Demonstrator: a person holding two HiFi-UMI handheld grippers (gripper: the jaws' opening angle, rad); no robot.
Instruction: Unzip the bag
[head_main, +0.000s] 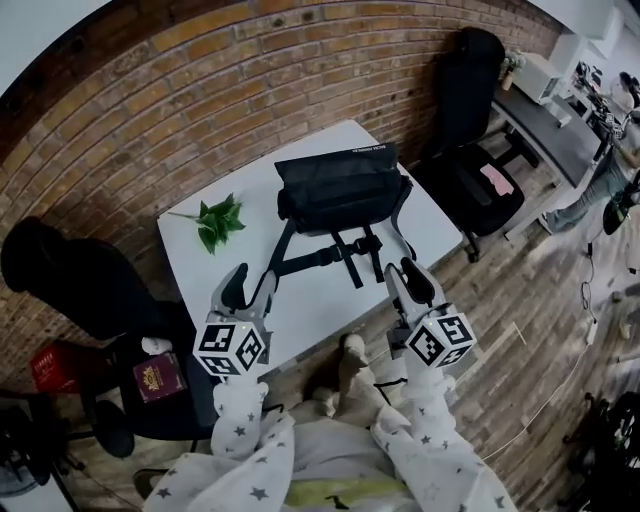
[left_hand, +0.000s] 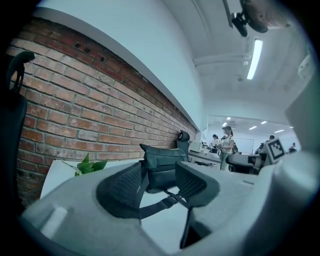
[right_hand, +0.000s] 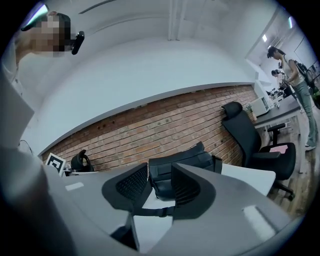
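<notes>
A black bag (head_main: 340, 185) lies on the far half of the white table (head_main: 310, 310), its zip side facing up. Its black straps (head_main: 335, 255) trail toward the table's near edge. My left gripper (head_main: 248, 285) hovers over the near left part of the table, short of the straps, with its jaws open and empty. My right gripper (head_main: 408, 277) is at the table's near right edge, also open and empty. The left gripper view frames the bag (left_hand: 161, 165) beyond the left gripper (left_hand: 157, 182). The right gripper view shows the bag (right_hand: 182, 167) past the right gripper (right_hand: 160, 186).
A green leafy sprig (head_main: 218, 222) lies on the table's left side. A black chair (head_main: 70, 270) with a red booklet (head_main: 158, 378) stands to the left, and another black chair (head_main: 470, 130) to the right. A brick wall (head_main: 200, 90) runs behind the table.
</notes>
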